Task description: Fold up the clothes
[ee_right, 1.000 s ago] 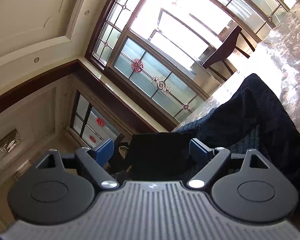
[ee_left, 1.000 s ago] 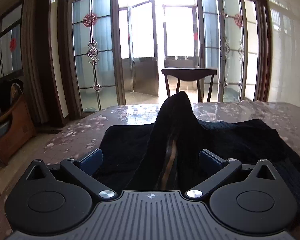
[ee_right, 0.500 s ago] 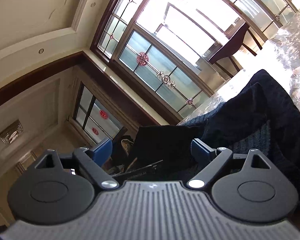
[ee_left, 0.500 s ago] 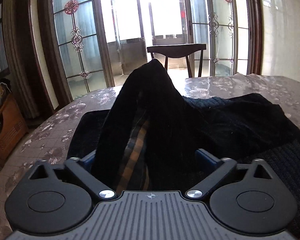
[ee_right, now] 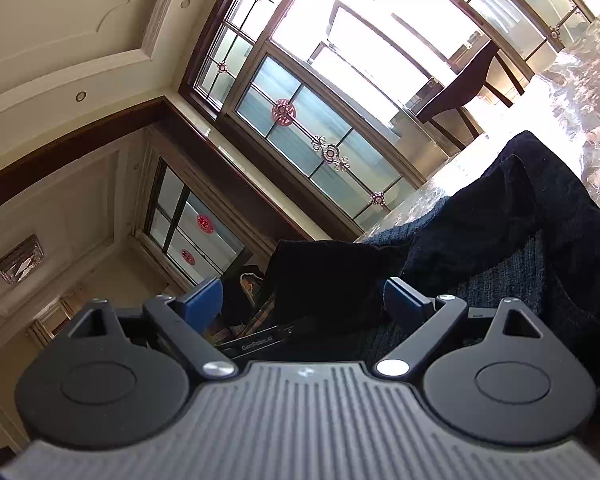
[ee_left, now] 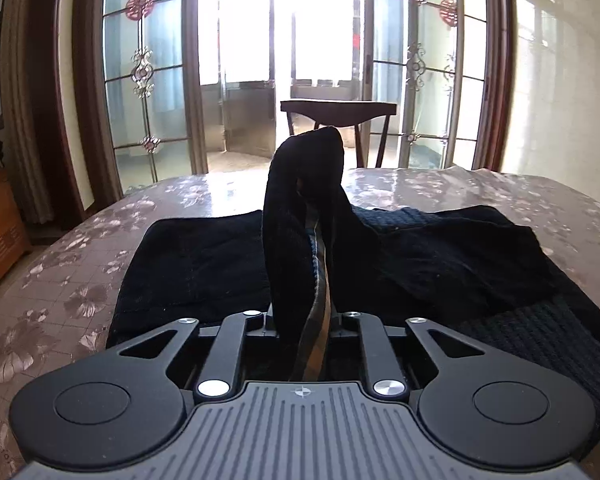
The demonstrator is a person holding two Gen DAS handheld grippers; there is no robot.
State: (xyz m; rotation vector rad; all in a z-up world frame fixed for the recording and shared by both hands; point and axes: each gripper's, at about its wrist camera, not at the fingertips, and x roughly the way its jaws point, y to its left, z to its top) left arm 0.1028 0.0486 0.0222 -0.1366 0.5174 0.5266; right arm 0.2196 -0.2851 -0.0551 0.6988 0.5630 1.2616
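Nearest, left gripper (ee_left: 302, 318) clamped tight on a pinched-up fold of the dark garment (ee_left: 440, 264), plaid lining (ee_left: 320, 280) showing at the bite; likely lifted so the flap can swing over the rest. Right gripper (ee_right: 302, 300) tilted steeply upward, fingers (ee_right: 404, 300) spread wide with dark cloth between them, apparently unpinched, perhaps poised to take a second hold. Beyond, garment bulk spread over the floral-covered table (ee_left: 60, 288), a peak of cloth standing up. Farther off, chair (ee_left: 338, 114) and glazed doors (ee_left: 148, 80).
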